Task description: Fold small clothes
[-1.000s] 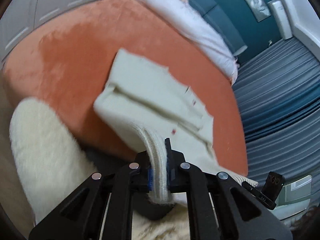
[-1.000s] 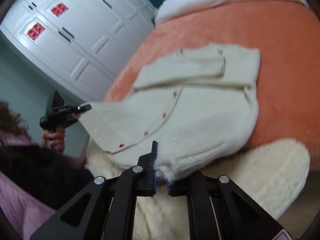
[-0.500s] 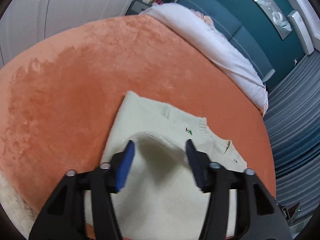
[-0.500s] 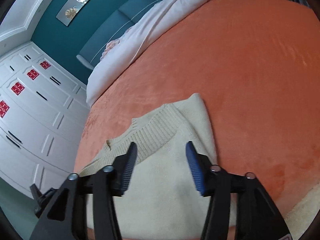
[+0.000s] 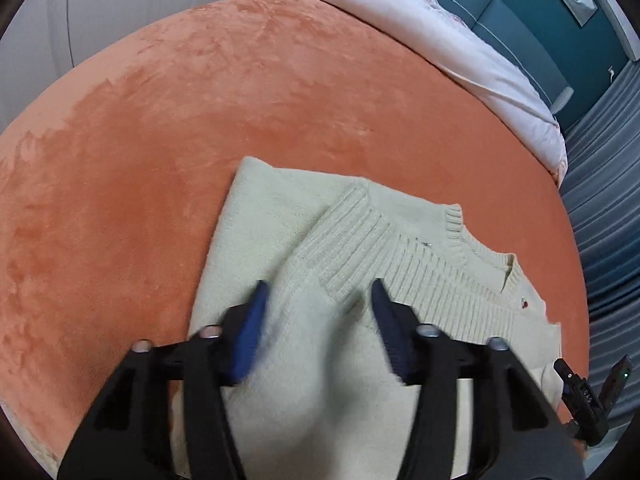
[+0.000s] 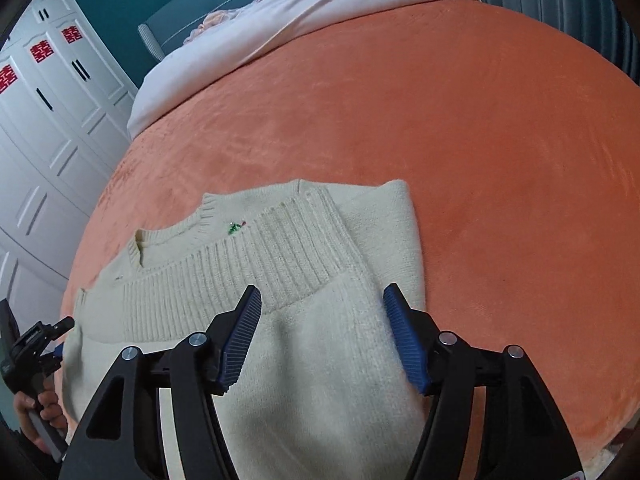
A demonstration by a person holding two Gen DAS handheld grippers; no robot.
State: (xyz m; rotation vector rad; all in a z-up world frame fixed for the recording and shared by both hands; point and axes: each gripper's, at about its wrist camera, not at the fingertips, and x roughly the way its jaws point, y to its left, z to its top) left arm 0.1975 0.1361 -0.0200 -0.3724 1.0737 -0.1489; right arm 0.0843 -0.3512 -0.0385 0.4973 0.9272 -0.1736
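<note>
Cream knit sweater point(image 5: 304, 264), a second ago lifted by its hem, now lies folded hem-to-collar on the orange bed cover point(image 5: 200, 112), with left gripper point(image 5: 320, 320) and right gripper point(image 6: 324, 324) fingers apart, closing, gripping nothing: fold laid.

open orange blanket point(image 5: 240, 92) beyond, pillow point(image 6: 280, 16) far edge

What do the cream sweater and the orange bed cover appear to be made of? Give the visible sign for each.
Cream sweater: looks like knitted yarn, wool or acrylic, matte; the ribbed band and visible stitch rows show it. Orange bed cover: seems a plush, velvety fleece; its short nap shows lighter and darker brushed streaks. The exact fibre cannot be told.
</note>
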